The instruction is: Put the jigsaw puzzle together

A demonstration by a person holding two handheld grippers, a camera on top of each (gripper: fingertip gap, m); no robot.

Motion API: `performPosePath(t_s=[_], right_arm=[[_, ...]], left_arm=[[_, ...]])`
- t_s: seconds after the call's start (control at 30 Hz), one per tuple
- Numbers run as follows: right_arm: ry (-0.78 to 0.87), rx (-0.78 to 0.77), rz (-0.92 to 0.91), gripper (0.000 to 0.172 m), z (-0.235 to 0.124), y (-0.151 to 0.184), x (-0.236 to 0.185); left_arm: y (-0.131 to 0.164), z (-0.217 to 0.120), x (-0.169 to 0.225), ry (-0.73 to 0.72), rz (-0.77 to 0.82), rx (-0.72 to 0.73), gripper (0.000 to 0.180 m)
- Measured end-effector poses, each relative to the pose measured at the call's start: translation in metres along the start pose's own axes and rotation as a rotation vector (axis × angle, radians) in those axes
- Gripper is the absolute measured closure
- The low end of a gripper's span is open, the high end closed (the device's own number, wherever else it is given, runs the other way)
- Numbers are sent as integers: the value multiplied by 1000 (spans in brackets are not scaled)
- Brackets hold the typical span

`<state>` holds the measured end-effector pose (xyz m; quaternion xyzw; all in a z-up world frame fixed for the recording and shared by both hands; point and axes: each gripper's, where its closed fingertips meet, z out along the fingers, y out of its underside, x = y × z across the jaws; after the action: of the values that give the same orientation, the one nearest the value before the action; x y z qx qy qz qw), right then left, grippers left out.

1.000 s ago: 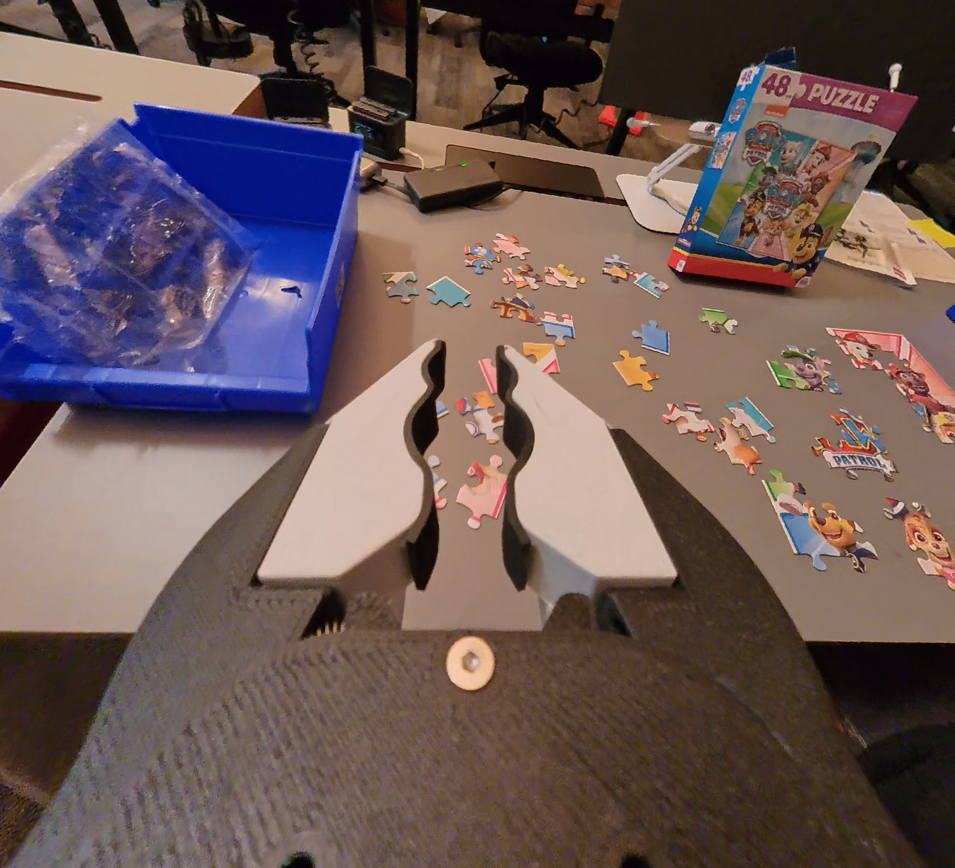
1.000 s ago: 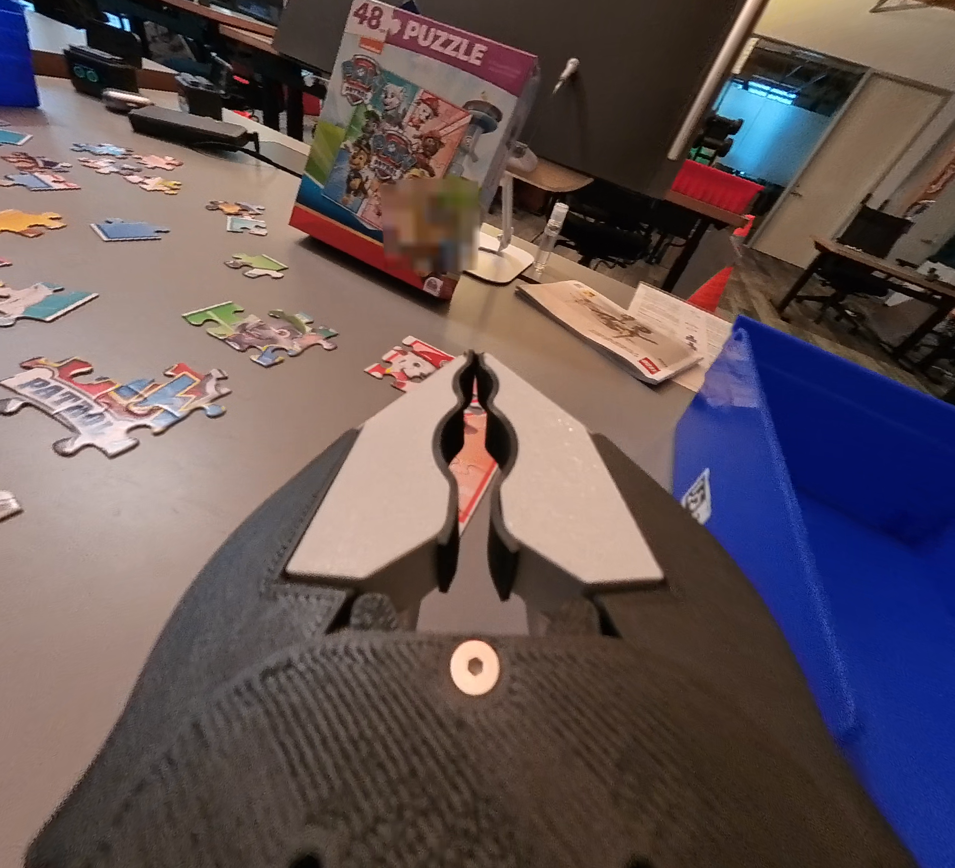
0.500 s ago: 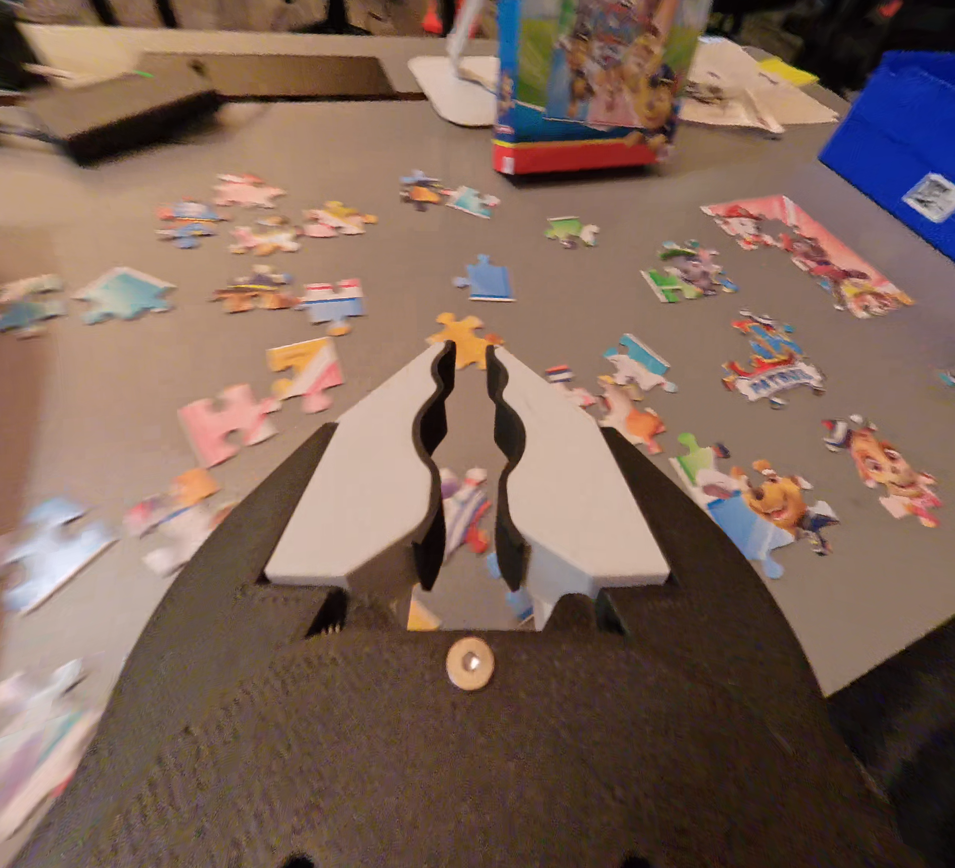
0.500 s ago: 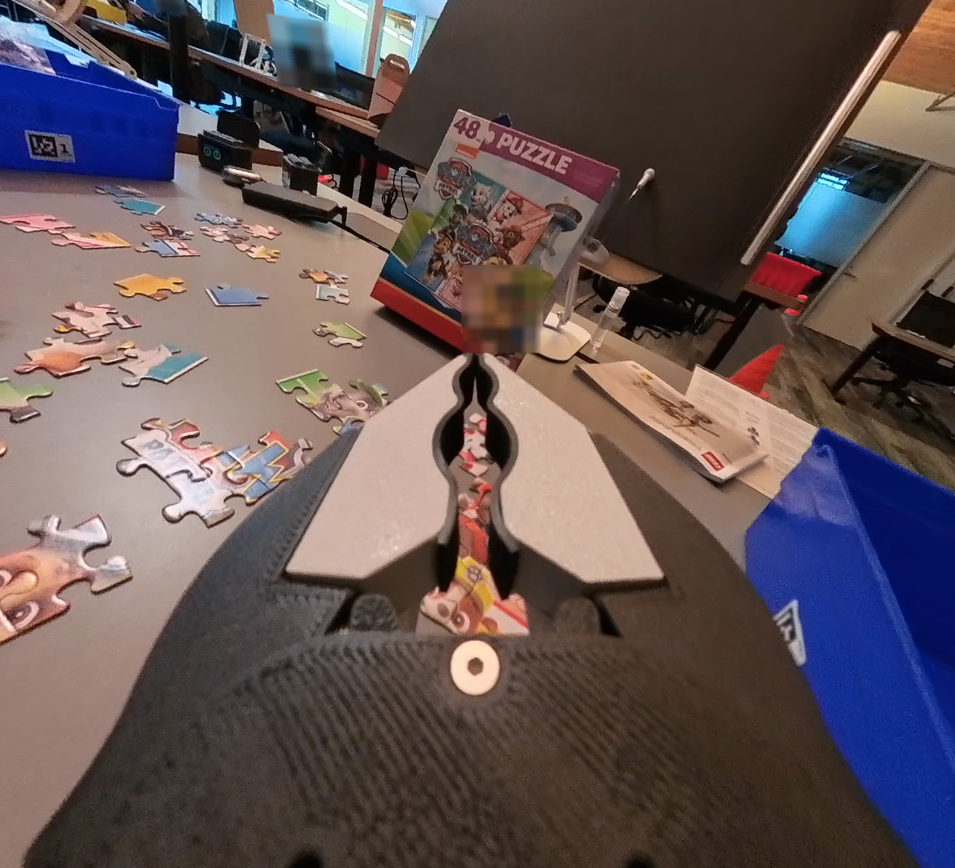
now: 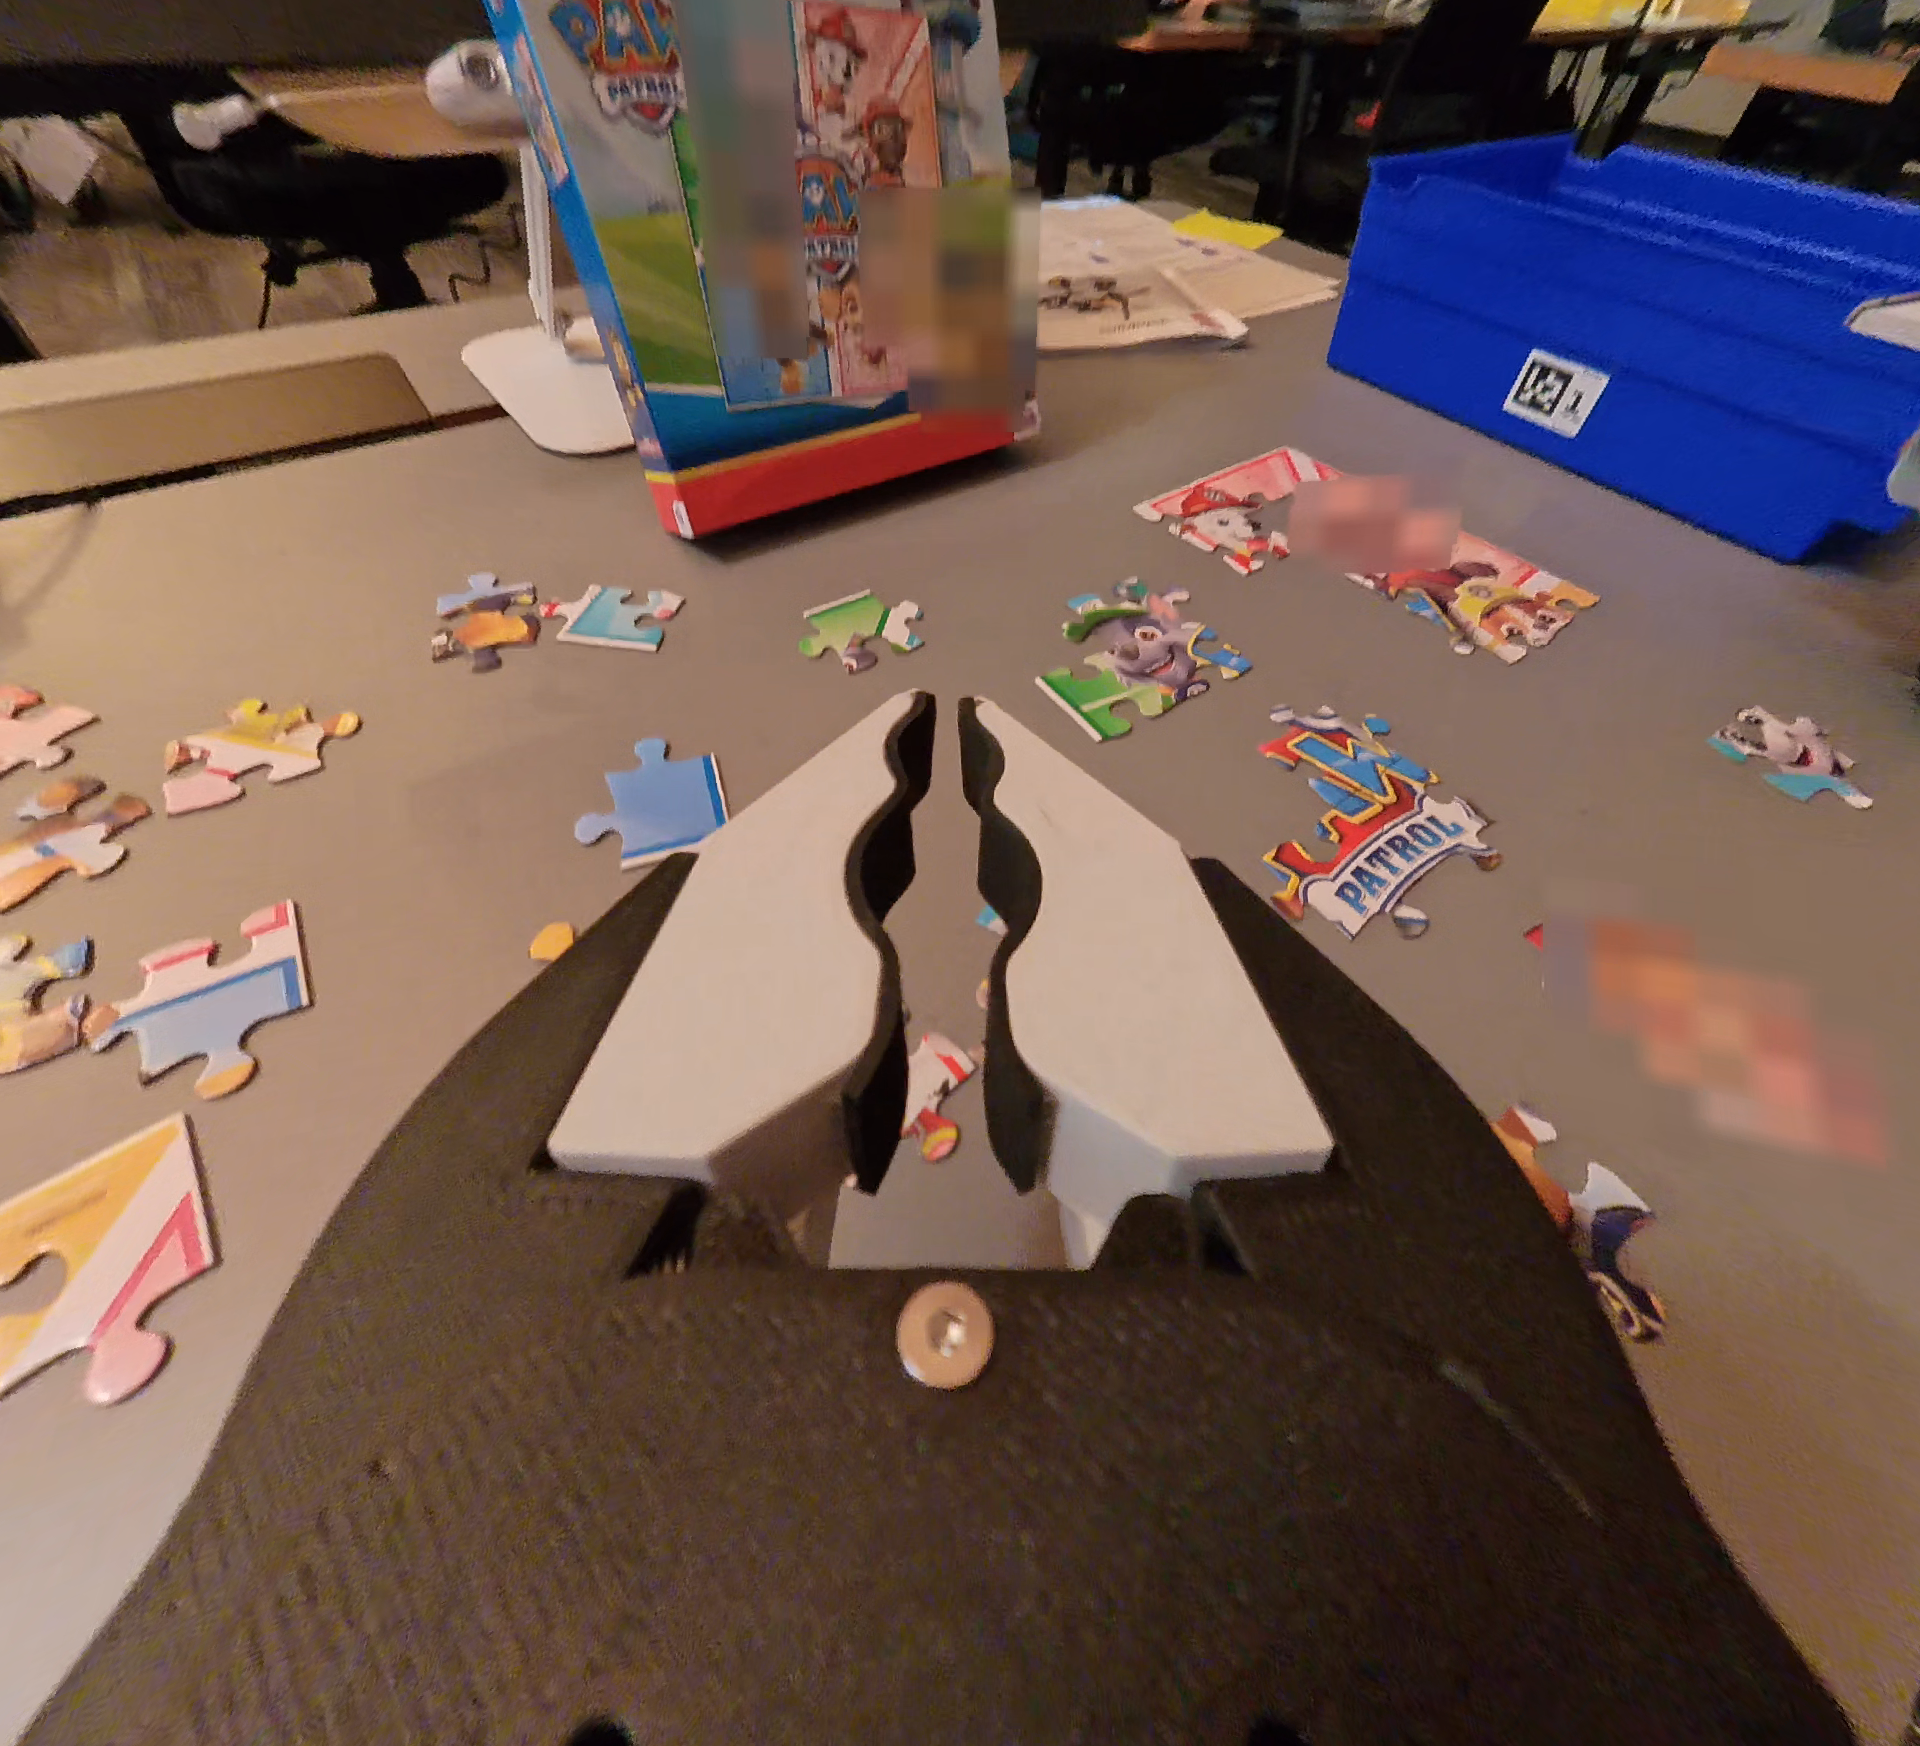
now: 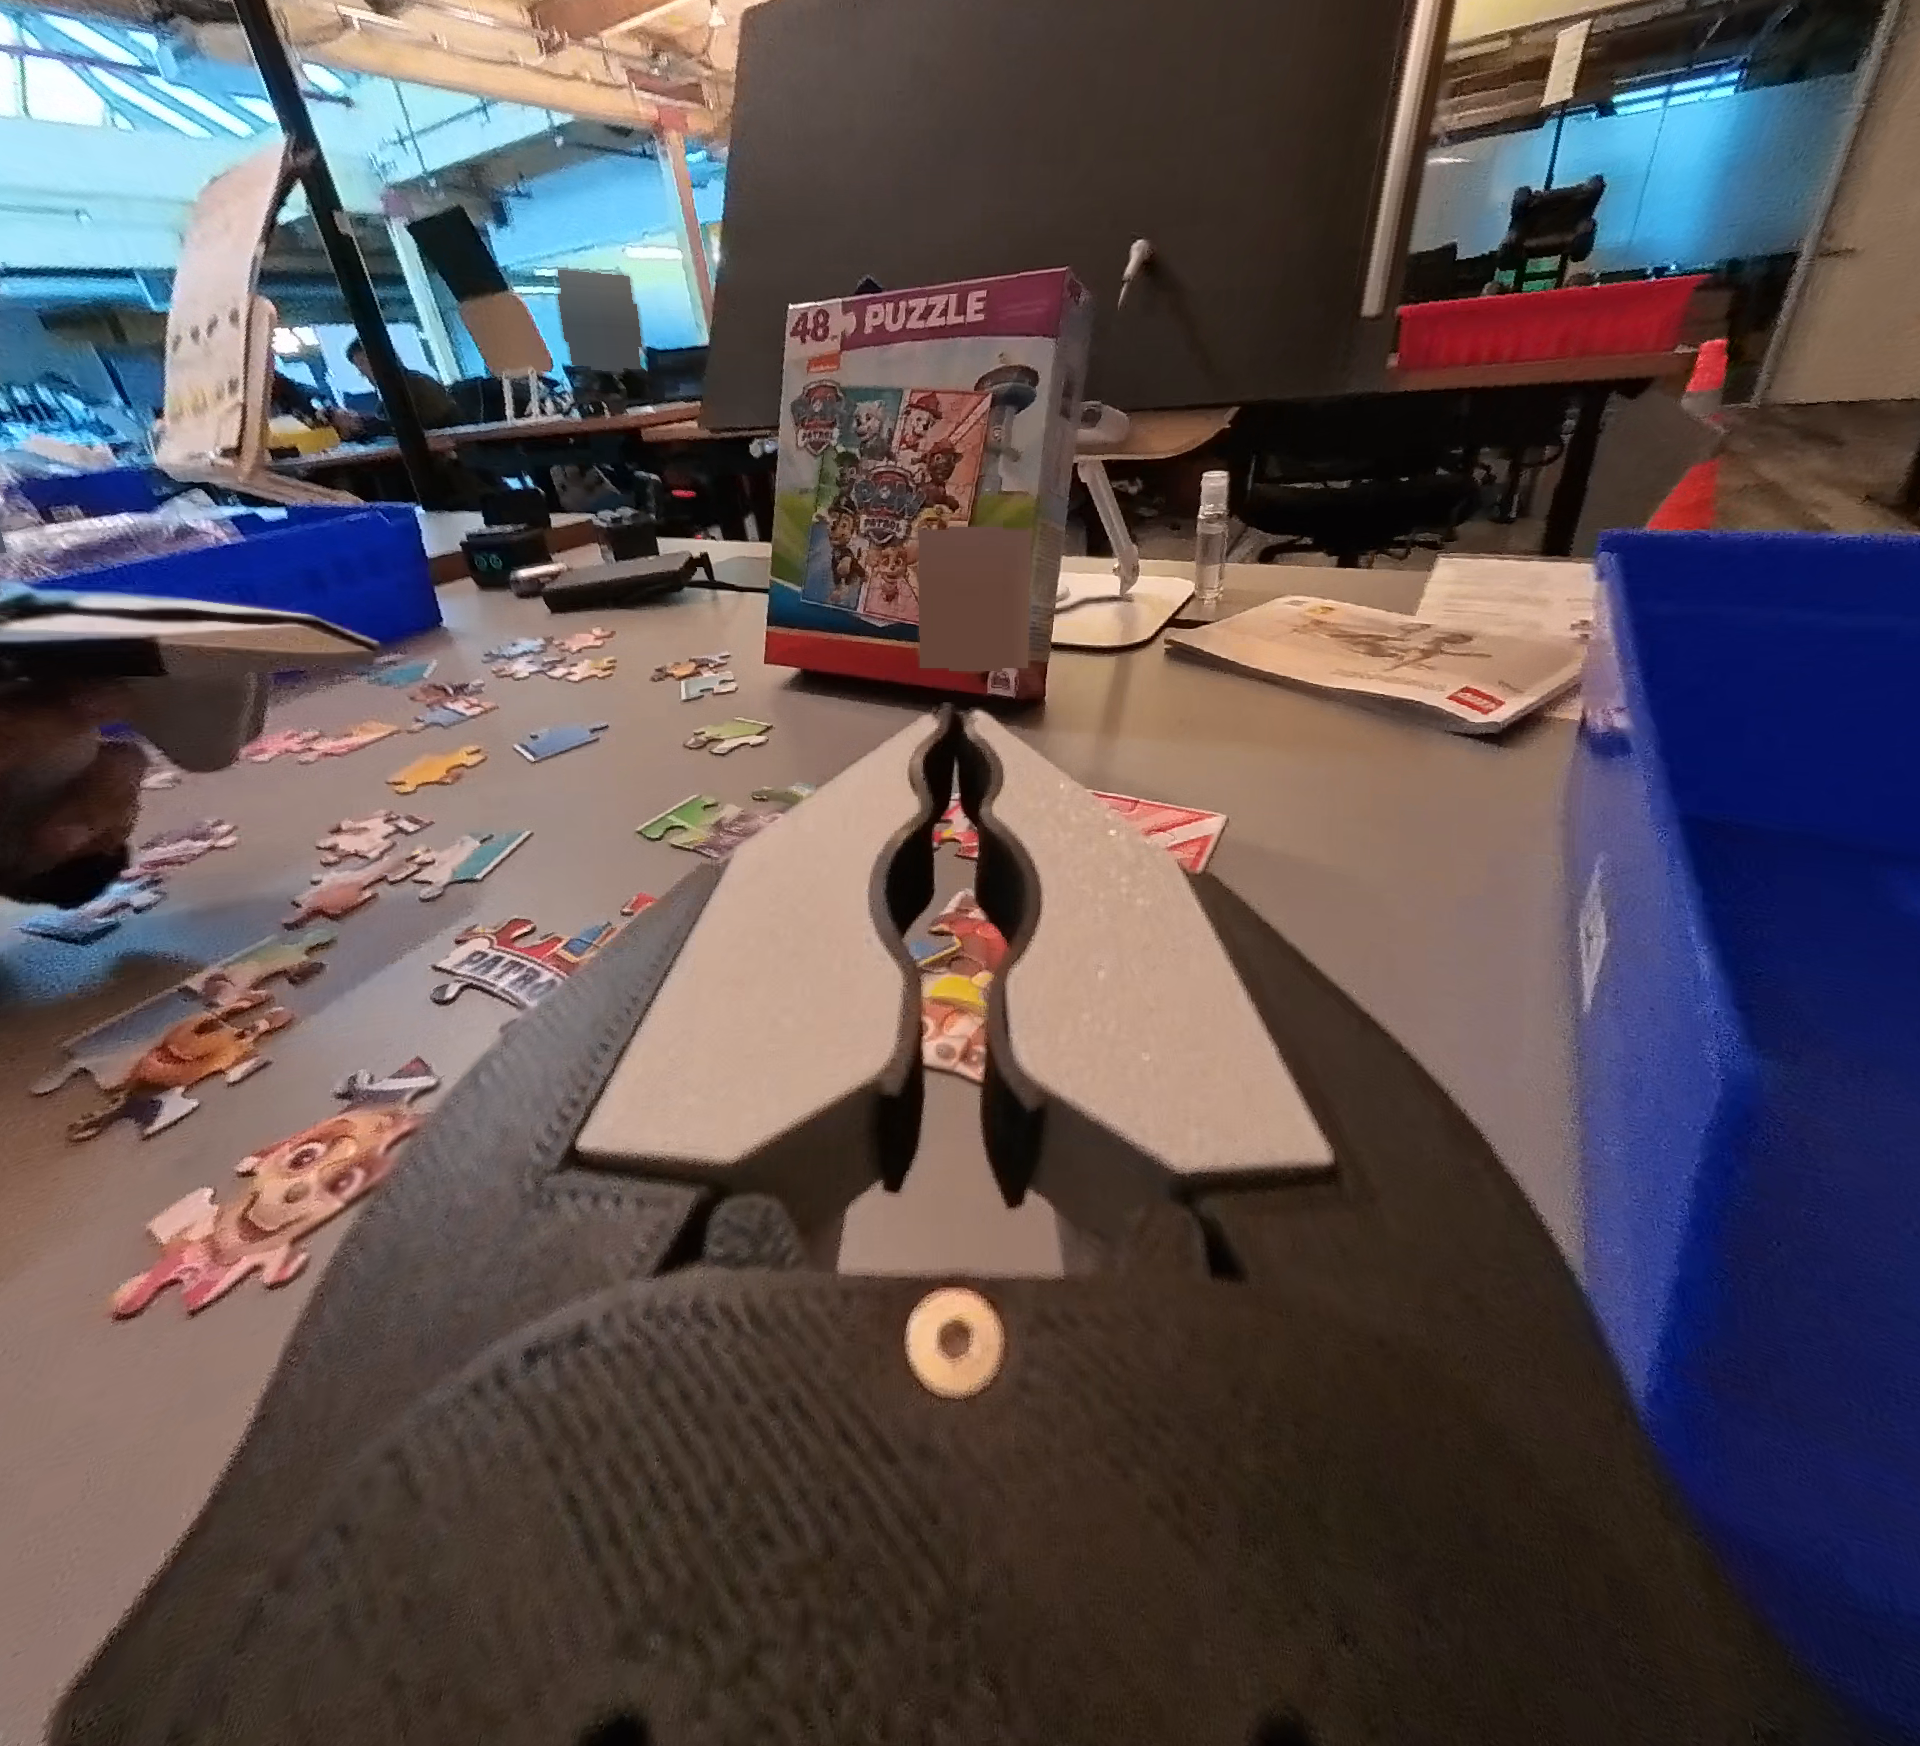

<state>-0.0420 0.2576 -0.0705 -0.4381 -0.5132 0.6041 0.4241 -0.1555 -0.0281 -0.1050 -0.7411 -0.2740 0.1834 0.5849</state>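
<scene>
Since the earlier frames the left gripper (image 5: 945, 709) has swung away from the left bin and the loose pieces at the table's (image 5: 312, 553) left side. It now faces the box (image 5: 790, 190) standing upright near the far edge, and its fingers have drawn in from a clearly wider spread. They are now almost together, with only a thin slit between the tips. Bare table shows through that slit, so nothing is pinched. A blue piece (image 5: 660, 797) lies just beside the left finger. A green piece (image 5: 860, 628) lies a little beyond the tips, between them and the box. A red-and-white piece (image 5: 935, 1088) lies flat on the table under the fingers and shows through their hollows. A joined logo cluster (image 5: 1371, 829) sits to the right, apart from the gripper.

The right gripper (image 6: 958, 722) has lifted from its low angle over the table and also points at the box. Its tips are pressed together as before and hold nothing. A joined red-and-pink cluster (image 6: 956, 948) lies on the table beneath it, seen through the hollows between the fingers. A blue bin (image 6: 1745, 865) stands close on its right, at the table's right edge. A booklet (image 6: 1382, 657) lies near the far right corner.
</scene>
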Motion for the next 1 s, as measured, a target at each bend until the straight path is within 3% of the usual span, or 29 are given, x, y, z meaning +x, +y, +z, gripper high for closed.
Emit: performPosePath(t_s=[0.13,0.5,1.0], right_arm=[[15,10,-8,172,-5,-2,0],[-15,-147,-209,172,15,24,-21],[-45,-93,-143,172,10,15,-19]], left_arm=[[-6,4,2,32,-15,37,180],[10,11,10,38,76,-28,180],[17,16,14,21,161,-73,179]])
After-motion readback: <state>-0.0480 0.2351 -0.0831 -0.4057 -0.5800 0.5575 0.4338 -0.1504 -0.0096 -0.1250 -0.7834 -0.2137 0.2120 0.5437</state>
